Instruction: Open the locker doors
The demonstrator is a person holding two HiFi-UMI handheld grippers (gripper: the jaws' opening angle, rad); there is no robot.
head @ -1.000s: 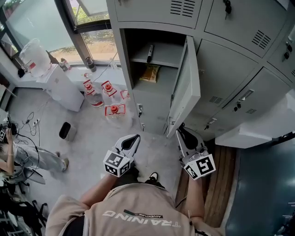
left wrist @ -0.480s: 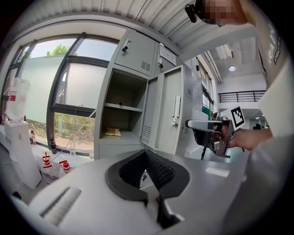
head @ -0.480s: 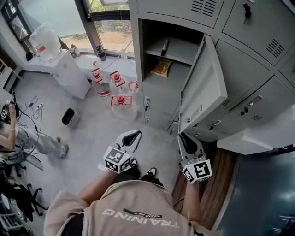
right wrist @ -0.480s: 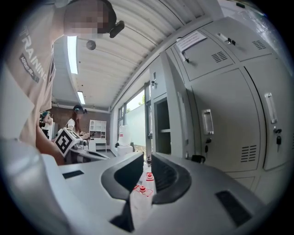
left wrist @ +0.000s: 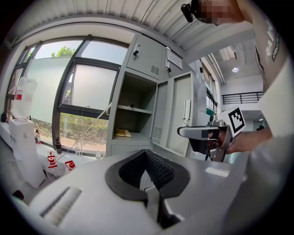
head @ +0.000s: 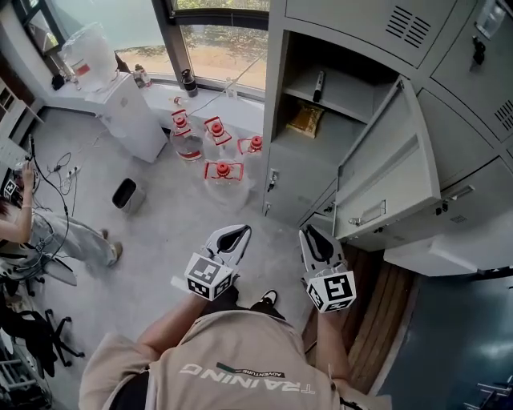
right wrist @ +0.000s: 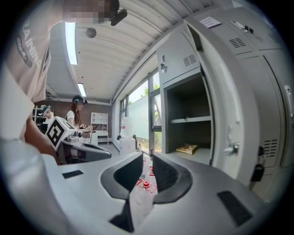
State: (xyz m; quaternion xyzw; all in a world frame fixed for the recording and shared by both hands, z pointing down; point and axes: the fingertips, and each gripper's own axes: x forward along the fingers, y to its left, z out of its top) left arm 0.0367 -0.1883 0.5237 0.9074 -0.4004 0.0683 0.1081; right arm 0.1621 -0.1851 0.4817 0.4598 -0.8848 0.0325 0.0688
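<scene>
The grey locker bank (head: pixel 361 20) fills the upper right of the head view. One compartment (head: pixel 341 120) stands open, its door (head: pixel 393 172) swung out to the right. Inside it, a yellow packet (head: pixel 305 120) lies on the floor and a dark object (head: pixel 319 80) lies on the shelf. The doors around it are closed, including the lower one (head: pixel 300 180). My left gripper (head: pixel 237 231) (left wrist: pixel 146 153) is held low over the floor, tips touching, empty. My right gripper (head: pixel 307 232) (right wrist: pixel 147 158) is beside it, jaws slightly apart, holding nothing, below the open door.
Water bottles with red caps (head: pixel 218 148) stand on the floor left of the lockers, near a white dispenser (head: pixel 132 112) and a black bin (head: pixel 127 194). A person (head: pixel 48 240) sits at far left. A wooden floor strip (head: pixel 385 312) runs under the door.
The lockers have slid right in the view and the open door has swung out wider. The right gripper, earlier at the door's lower edge, now hangs apart from it.
</scene>
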